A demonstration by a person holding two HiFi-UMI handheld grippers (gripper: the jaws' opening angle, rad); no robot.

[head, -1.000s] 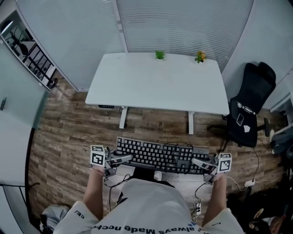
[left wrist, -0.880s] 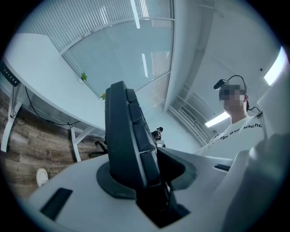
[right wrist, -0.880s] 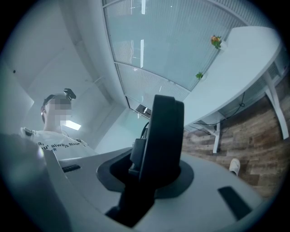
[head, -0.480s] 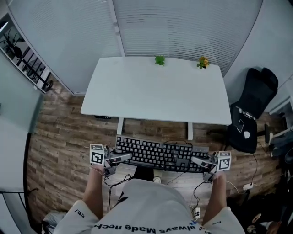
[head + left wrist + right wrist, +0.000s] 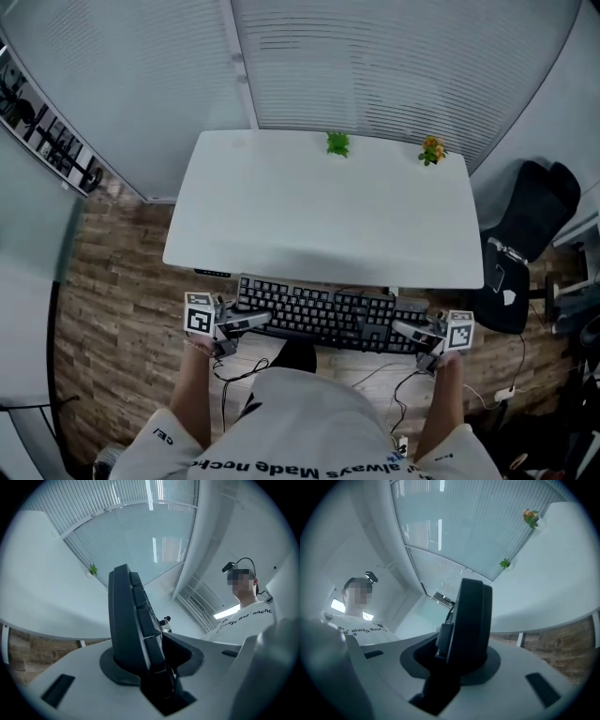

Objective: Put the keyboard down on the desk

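Note:
A black keyboard (image 5: pixel 328 314) is held in the air just in front of the near edge of the white desk (image 5: pixel 319 202). My left gripper (image 5: pixel 251 321) is shut on its left end, my right gripper (image 5: pixel 405 330) on its right end. In the left gripper view the keyboard's end (image 5: pixel 133 625) stands edge-on between the jaws, keys to the right. The right gripper view shows the other end (image 5: pixel 468 620), also clamped. A cable hangs below the keyboard.
Two small potted plants (image 5: pixel 337 143) (image 5: pixel 431 150) stand at the desk's far edge. A black office chair (image 5: pixel 525 244) is at the right of the desk. Window blinds run behind the desk. The floor (image 5: pixel 122 309) is wood plank.
The person has stepped toward the desk with the keyboard. The desk's near edge now lies right at the keyboard's far side; both grips are unchanged.

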